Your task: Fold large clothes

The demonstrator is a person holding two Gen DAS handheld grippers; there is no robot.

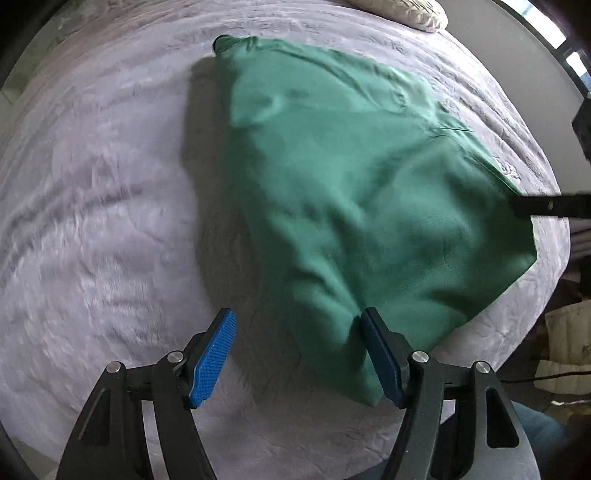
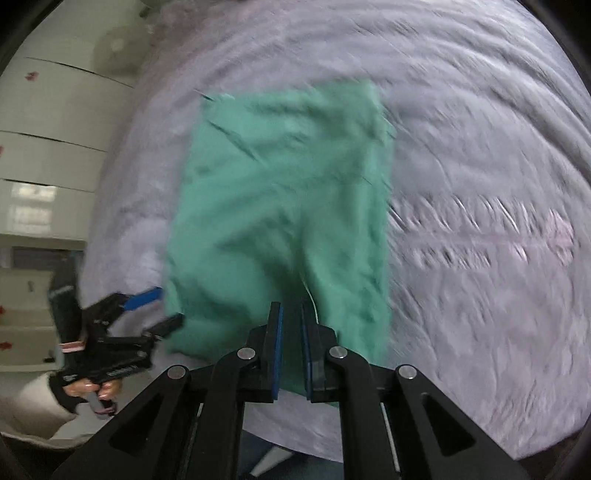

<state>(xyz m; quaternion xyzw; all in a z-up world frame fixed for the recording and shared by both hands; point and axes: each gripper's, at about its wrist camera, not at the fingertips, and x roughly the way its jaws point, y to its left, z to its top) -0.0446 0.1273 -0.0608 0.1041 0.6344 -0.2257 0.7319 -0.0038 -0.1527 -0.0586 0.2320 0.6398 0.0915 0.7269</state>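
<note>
Blue-padded fingers [image 1: 216,356] of the left gripper [image 1: 299,356] stand wide apart over the pale lilac fuzzy bedspread [image 1: 110,229], holding nothing; the right gripper [image 2: 291,347] is pinched narrow on the near edge of the folded green fabric garment [image 2: 280,206], which spreads toward 12 o'clock. Right view is motion-blurred; a cream pillow [image 1: 410,14] at 1 o'clock is cut off
</note>
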